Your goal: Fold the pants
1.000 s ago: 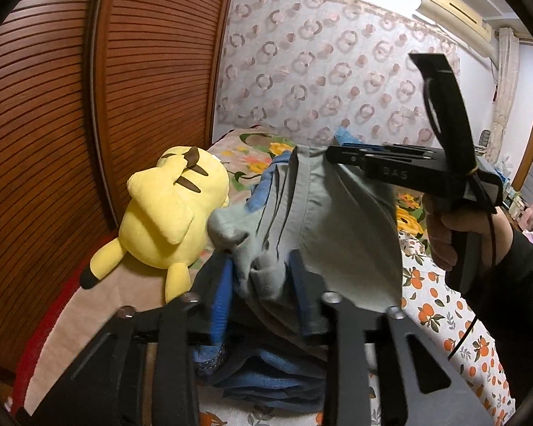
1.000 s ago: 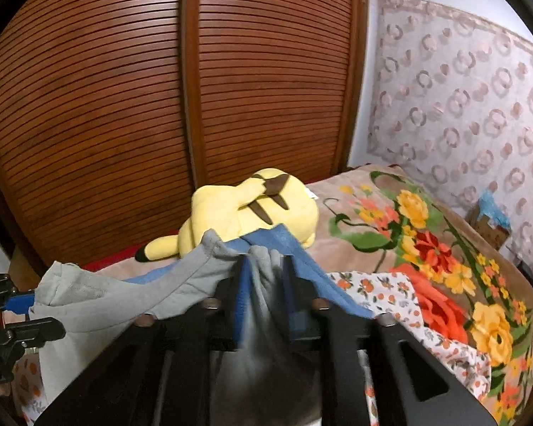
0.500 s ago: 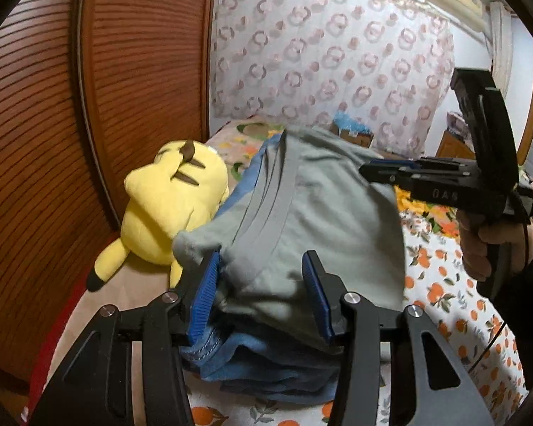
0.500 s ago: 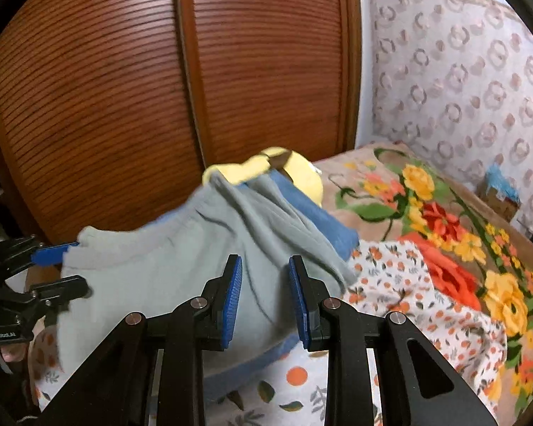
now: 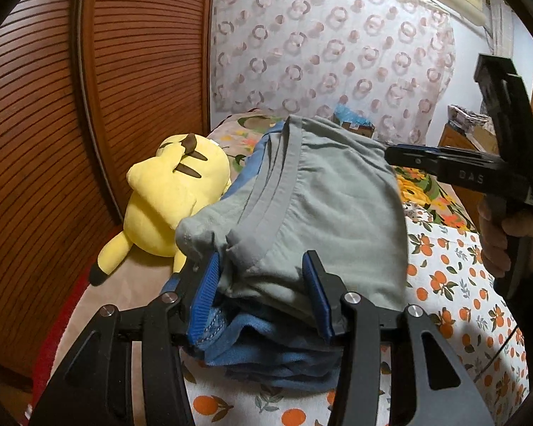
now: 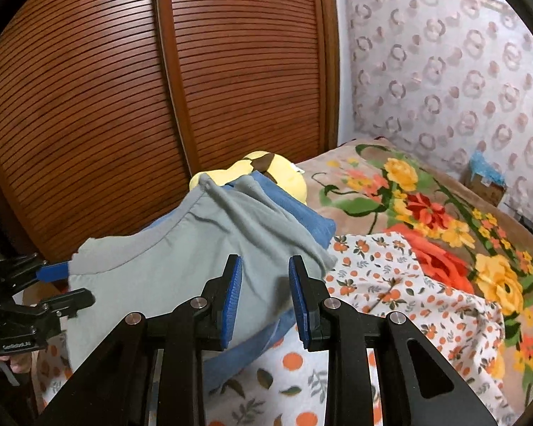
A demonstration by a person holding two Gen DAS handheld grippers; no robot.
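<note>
We see both claws wide, gripping nothing. Left gripper (image 5: pixel 263 294): blue pads (image 5: pixel 203 298) straddle the near edge of the grey pants (image 5: pixel 323 206), with gaps on both sides. Right gripper (image 6: pixel 264 301): jaws apart, hovering over the pants' (image 6: pixel 167 269) right edge; we can't tell if the pads (image 6: pixel 231 298) touch cloth.

Pants sit folded on top of a blue garment (image 5: pixel 273 355), which lies on the orange-print sheet (image 5: pixel 455 284). Waistband runs away from the left camera, towards the wall. Blue garment (image 6: pixel 295 213) sticks out under the pants on the far side too.

In the left view the right gripper (image 5: pixel 391 154) sits at the pants' far-right corner, tips at the fabric edge, with the hand (image 5: pixel 497 234) on its handle. In the right view the left gripper (image 6: pixel 58 285) is at the pants' left edge.

Yellow plush (image 5: pixel 170 198) lies just beside the stack, next to the wooden slatted doors (image 5: pixel 53 124). Past the sheet is a floral blanket (image 6: pixel 426 213). Ring-pattern curtain (image 5: pixel 330 56) covers the far wall, with a small box (image 6: pixel 485 181) at its base.
</note>
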